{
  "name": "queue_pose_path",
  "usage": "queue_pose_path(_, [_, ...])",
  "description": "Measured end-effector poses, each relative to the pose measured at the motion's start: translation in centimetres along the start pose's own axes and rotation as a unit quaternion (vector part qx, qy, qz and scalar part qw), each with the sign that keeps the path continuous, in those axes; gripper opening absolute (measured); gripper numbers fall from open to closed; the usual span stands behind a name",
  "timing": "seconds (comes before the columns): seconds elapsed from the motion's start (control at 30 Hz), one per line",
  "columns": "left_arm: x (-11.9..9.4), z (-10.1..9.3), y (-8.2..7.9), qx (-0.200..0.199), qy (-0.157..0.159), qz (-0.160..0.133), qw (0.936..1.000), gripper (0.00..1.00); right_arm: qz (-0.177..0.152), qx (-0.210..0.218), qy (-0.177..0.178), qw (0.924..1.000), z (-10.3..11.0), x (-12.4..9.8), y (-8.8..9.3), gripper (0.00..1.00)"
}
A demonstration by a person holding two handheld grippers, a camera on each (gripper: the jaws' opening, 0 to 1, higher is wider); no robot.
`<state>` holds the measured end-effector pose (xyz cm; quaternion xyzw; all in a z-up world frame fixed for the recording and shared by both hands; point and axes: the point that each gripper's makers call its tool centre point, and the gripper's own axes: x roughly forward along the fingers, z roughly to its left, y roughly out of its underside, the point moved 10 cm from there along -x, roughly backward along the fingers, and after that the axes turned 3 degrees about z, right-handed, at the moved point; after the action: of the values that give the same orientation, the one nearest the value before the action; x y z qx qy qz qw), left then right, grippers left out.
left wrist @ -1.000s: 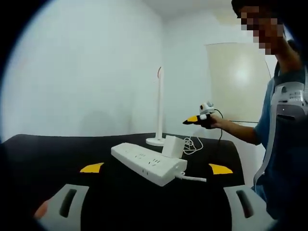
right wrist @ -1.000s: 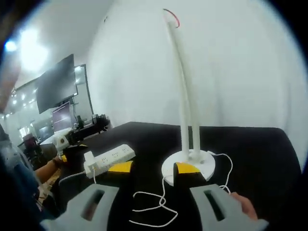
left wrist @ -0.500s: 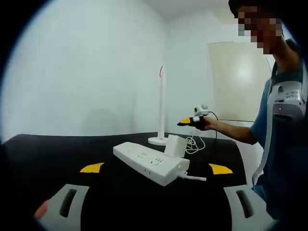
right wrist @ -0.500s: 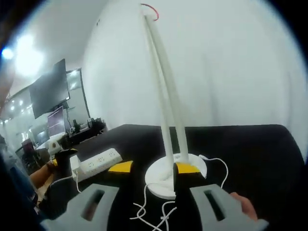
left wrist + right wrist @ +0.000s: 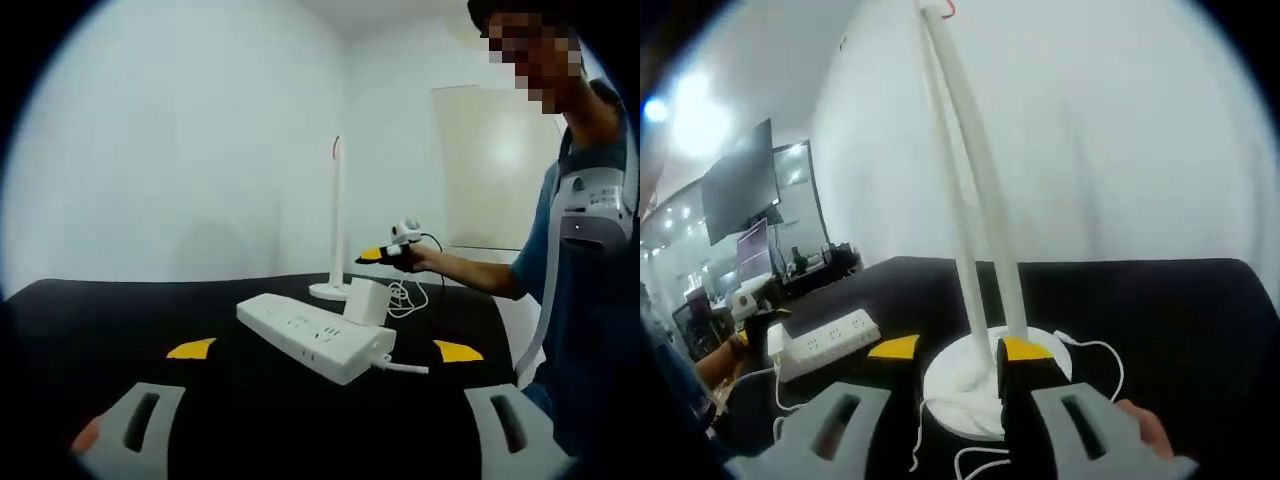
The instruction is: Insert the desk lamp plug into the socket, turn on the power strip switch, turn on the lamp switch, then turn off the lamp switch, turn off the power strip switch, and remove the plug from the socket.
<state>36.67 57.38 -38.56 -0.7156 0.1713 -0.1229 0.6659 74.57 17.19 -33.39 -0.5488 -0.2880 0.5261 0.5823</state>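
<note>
In the right gripper view, the right gripper (image 5: pixel 958 350) has its jaws apart, the white desk lamp's round base (image 5: pixel 970 385) between them at lower centre. In the left gripper view, the left gripper (image 5: pixel 325 352) is open, with the white power strip (image 5: pixel 312 337) mid-frame beyond its tips on the black table (image 5: pixel 120 315).

lamp post (image 5: pixel 975 240) rising just ahead of right tool (image 5: pixel 952 350), bare black table (image 5: pixel 1160 300) beside

person (image 5: pixel 585 300): blue short-sleeved shirt | fingers (image 5: pixel 895 347): grey, yellow tips
</note>
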Motion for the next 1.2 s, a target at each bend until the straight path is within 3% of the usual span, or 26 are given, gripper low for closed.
queue_pose_path(0.53, [0.1, -0.2, -0.1, 0.002, 0.003, 0.000, 1.0000, 0.81, 0.006, -0.006, -0.003, 1.0000, -2.2, 2.8, 0.3, 0.28])
queue_pose_path(1.2, [0.1, -0.2, -0.1, 0.004, 0.006, 0.001, 1.0000, 0.81, 0.024, -0.021, -0.032, 0.9990, -2.5, 5.5, 0.6, 0.24])
